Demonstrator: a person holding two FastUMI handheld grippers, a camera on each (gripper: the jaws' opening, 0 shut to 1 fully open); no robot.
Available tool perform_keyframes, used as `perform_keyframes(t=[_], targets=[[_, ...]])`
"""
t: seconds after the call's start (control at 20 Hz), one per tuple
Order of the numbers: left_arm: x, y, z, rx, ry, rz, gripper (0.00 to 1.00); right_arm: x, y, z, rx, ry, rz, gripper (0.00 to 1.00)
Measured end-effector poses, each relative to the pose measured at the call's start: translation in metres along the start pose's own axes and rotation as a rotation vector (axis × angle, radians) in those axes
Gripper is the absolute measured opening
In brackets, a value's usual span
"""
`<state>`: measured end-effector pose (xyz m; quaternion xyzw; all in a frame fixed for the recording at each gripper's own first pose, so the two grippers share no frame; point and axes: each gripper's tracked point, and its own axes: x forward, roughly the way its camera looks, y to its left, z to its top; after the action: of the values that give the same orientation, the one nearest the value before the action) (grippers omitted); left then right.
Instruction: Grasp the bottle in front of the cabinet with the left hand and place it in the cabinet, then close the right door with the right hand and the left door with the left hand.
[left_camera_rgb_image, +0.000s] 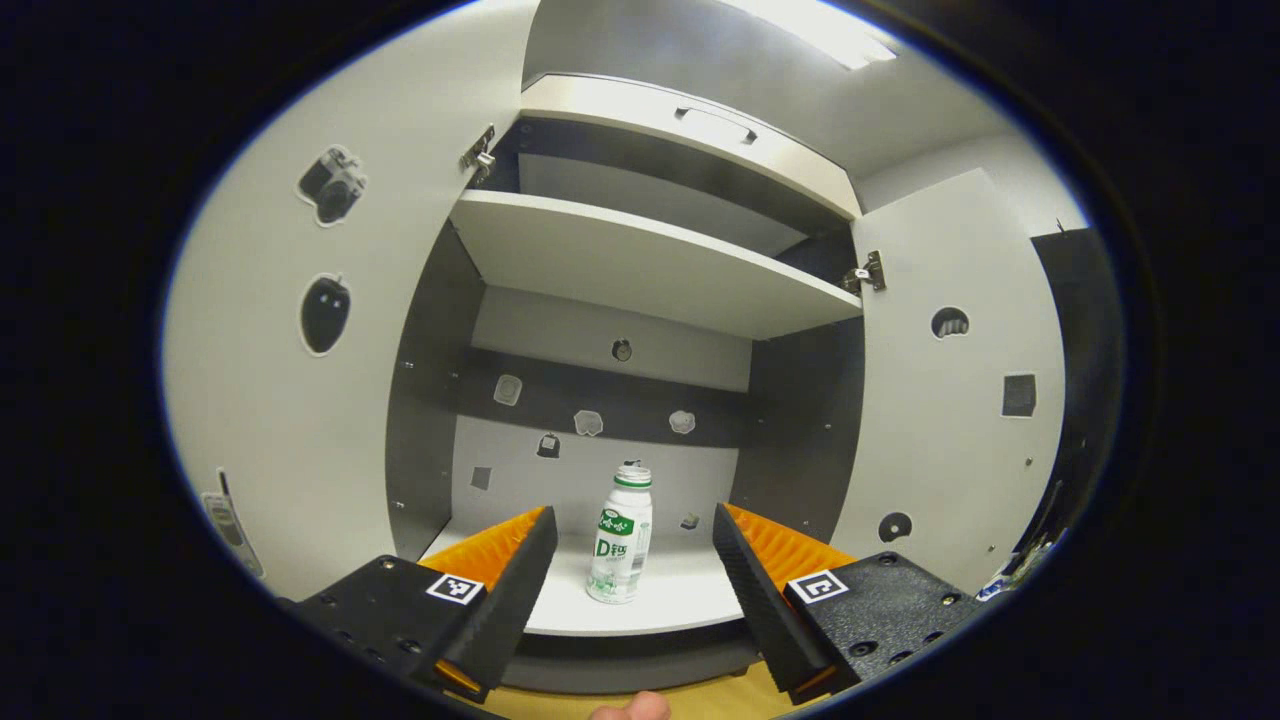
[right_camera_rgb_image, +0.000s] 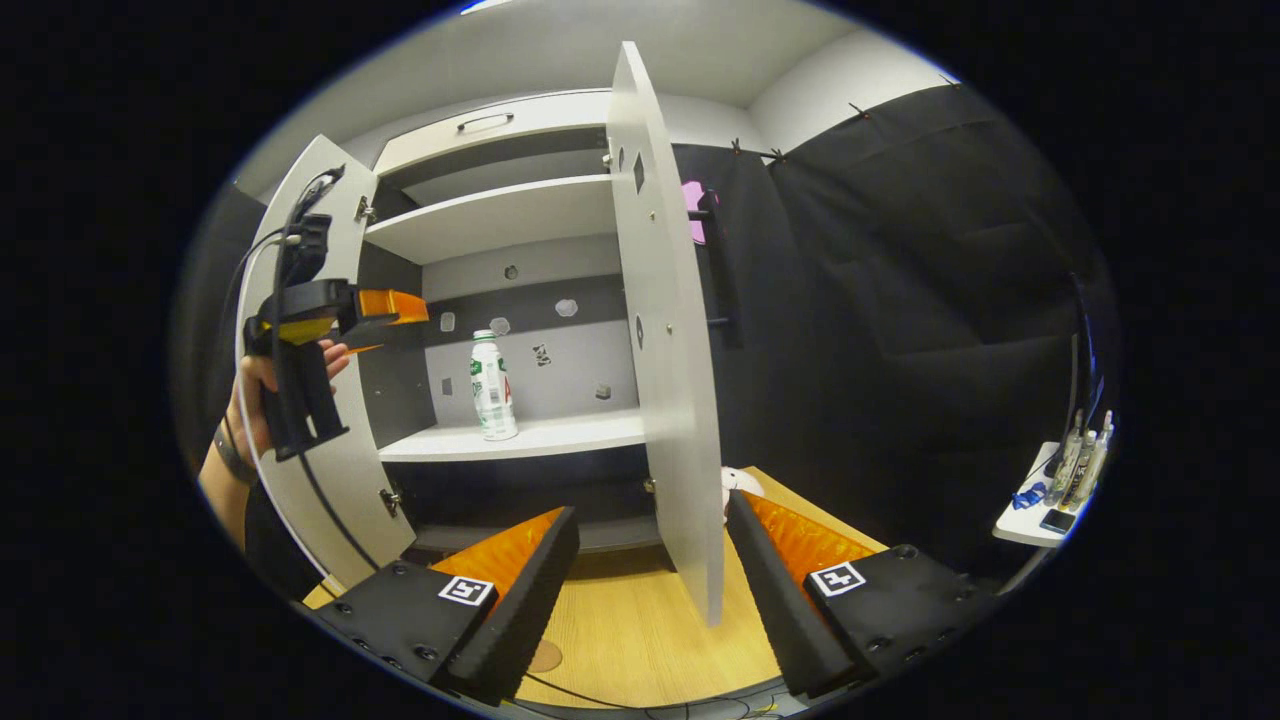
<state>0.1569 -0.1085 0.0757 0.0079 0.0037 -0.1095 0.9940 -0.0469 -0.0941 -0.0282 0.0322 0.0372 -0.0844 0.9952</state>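
Observation:
A white bottle (left_camera_rgb_image: 621, 538) with a green label stands upright on the cabinet's lower shelf (left_camera_rgb_image: 680, 600), near its front edge. My left gripper (left_camera_rgb_image: 632, 530) is open, its fingers apart on either side of the bottle and a little in front of it, not touching. In the right gripper view the bottle (right_camera_rgb_image: 492, 387) stands on the same shelf (right_camera_rgb_image: 560, 436), and the left gripper (right_camera_rgb_image: 395, 312) hovers in a hand, left of the bottle. My right gripper (right_camera_rgb_image: 650, 535) is open, low over the wooden floor, with the right door's (right_camera_rgb_image: 665, 330) edge between its fingers' line. The left door (left_camera_rgb_image: 290, 380) is swung wide.
An upper shelf (left_camera_rgb_image: 640, 260) and a top drawer with a handle (left_camera_rgb_image: 715, 120) sit above. Stickers dot the doors and back panel. A wooden floor (right_camera_rgb_image: 640, 630) lies before the cabinet. A small white table (right_camera_rgb_image: 1040, 520) with bottles stands at the far right by the black cloth.

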Motion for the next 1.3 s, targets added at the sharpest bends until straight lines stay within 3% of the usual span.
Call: perform_keyframes(t=[0.3,0.7,1.05,1.15,1.3], targets=[[-0.082,0.003,-0.051,-0.006,0.022,0.073,0.95,0.018,0.026,0.006,-0.018,-0.022,0.074,0.98],[-0.145,0.024,-0.106,-0.01,0.066,0.165,0.96,0.026,0.056,0.003,-0.045,-0.021,0.143,0.99],[-0.163,0.013,-0.123,-0.055,0.057,0.139,0.96,0.02,0.061,-0.009,-0.016,0.001,0.161,0.99],[-0.161,0.008,-0.124,-0.069,0.058,0.125,0.96,0.015,0.046,0.003,-0.012,-0.027,0.142,0.99],[-0.159,0.001,-0.132,-0.081,0.069,0.109,0.96,0.006,0.003,0.041,-0.049,-0.122,0.033,0.98]])
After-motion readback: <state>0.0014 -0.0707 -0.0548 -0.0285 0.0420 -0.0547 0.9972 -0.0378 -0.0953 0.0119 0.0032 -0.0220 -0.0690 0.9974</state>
